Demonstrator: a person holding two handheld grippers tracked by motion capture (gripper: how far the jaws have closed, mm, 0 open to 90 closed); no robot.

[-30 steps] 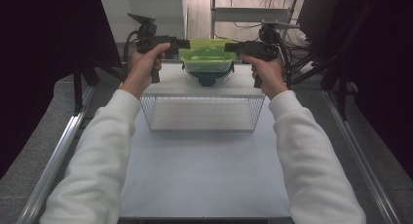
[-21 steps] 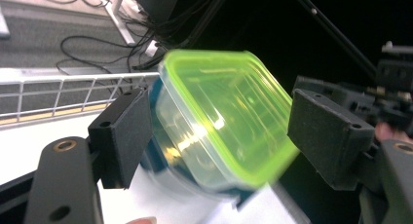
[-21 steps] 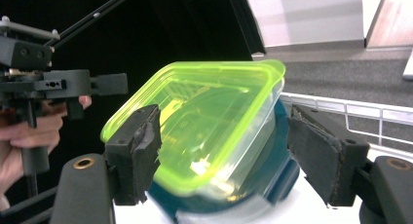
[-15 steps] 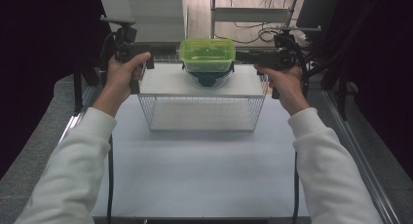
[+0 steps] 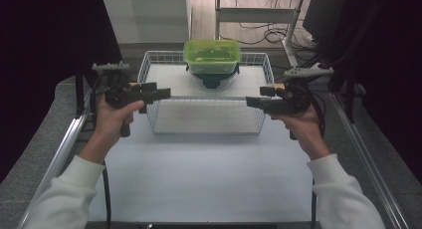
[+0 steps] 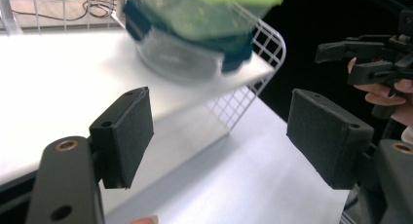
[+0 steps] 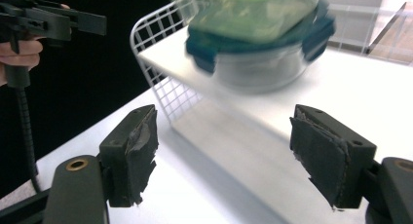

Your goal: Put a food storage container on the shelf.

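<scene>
Left gripper (image 5: 161, 94) open, empty, beside wire basket (image 5: 205, 114). Right gripper (image 5: 254, 102) open, empty, jaws just widened. Green box (image 5: 212, 56) stacked on bowl (image 5: 213, 79) in basket.

The left black two-jaw gripper (image 5: 158, 93) and the right black two-jaw gripper (image 5: 257, 99) were held level in white-sleeved arms, well apart, pointing inward at each other. Both stood wide open with nothing between; the right jaws had just been opening.
</scene>
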